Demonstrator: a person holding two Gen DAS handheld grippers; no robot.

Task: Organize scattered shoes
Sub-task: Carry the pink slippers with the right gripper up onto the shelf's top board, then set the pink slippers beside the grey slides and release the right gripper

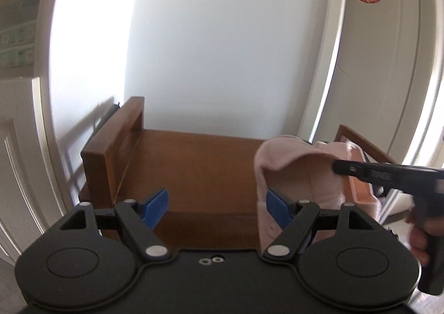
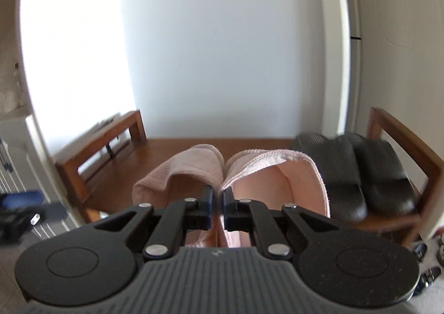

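Right hand-held gripper (image 2: 217, 204) pinching 2 pink slippers (image 2: 249, 172) together by inner edges. 2 black slippers (image 2: 358, 175) at 3 o'clock on wooden rack (image 2: 410, 142). Left hand-held gripper (image 1: 216, 203) spread, empty.

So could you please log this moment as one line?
right gripper: shut on pink slippers | left gripper: open, empty | black slippers: on wooden rack

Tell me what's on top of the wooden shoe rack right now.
On the wooden shoe rack, a pair of black slippers sits at the right. The right gripper carries pink slippers over it, hiding the shelf beneath them.
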